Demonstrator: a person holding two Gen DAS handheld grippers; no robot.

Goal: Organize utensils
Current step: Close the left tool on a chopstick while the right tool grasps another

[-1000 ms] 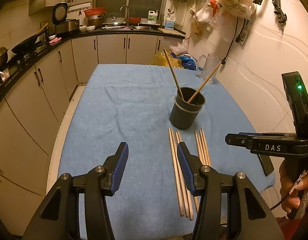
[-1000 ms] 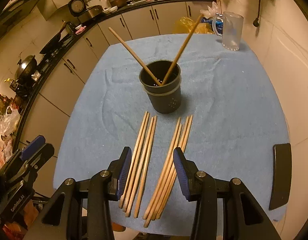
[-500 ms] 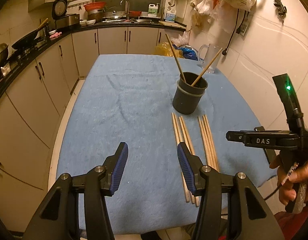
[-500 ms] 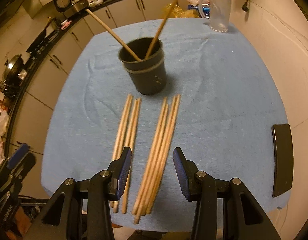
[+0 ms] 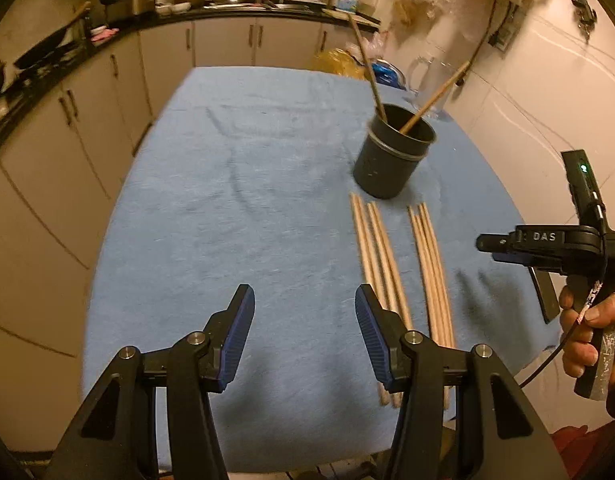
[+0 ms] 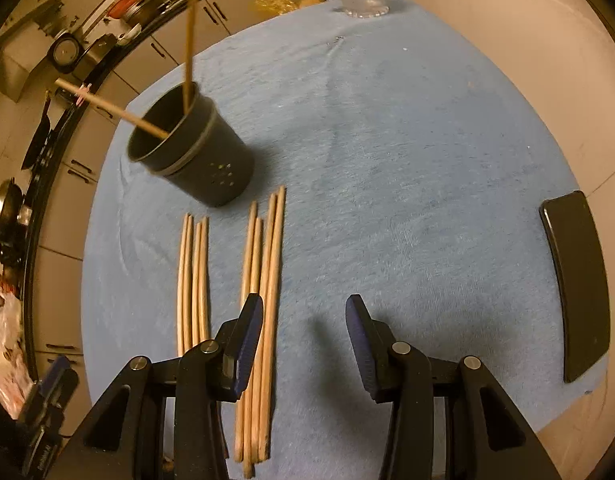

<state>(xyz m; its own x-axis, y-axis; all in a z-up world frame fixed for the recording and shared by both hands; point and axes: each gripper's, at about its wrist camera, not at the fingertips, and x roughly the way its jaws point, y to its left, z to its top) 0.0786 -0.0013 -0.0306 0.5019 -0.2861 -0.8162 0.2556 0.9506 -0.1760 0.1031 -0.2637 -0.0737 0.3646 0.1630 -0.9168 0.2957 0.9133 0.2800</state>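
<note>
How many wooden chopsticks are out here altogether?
10, by my count: two stand in the dark round plastic cup, four lie in the left bundle on the blue cloth and four in the right bundle; overlaps may hide more.

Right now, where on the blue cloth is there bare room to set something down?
Bare: the cloth left of the cup, and between the chopsticks and the black slab. Crowded just in front of the cup.
</note>
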